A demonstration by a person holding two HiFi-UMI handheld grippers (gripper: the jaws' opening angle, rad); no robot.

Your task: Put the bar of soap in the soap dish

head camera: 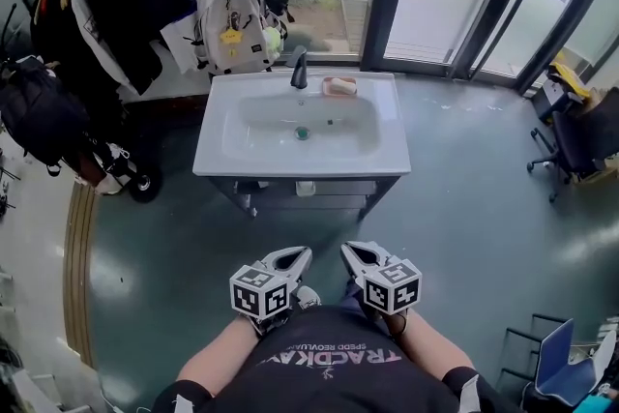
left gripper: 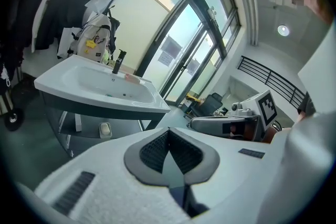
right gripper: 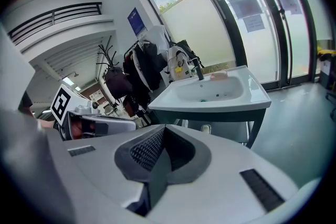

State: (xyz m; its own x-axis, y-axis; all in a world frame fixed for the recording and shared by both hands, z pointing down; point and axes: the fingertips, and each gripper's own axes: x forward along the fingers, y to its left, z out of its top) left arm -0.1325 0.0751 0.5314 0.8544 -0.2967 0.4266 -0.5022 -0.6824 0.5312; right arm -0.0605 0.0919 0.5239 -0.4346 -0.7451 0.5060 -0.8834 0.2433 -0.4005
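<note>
Both grippers are empty and closed tight: the left gripper (head camera: 302, 254) and the right gripper (head camera: 348, 251) sit side by side low in front of you, well short of the sink (head camera: 218, 160), each with its jaws pressed together on nothing. The pinkish bar (head camera: 338, 86) on the sink's back rim, just right of the tap (head camera: 299, 68), looks like the bar of soap. A pale dish-shaped piece (head camera: 306, 189) on the shelf (head camera: 334, 190) under the sink may be the soap dish, though it is too small to be sure. Step up square to the sink's front edge before you reach. Spread one gripper's jaws wide before nearing the bar, close over its long sides, and squeeze gently, since soap is likely slick and could squirt out. Keep the other gripper free for the dish.
</note>
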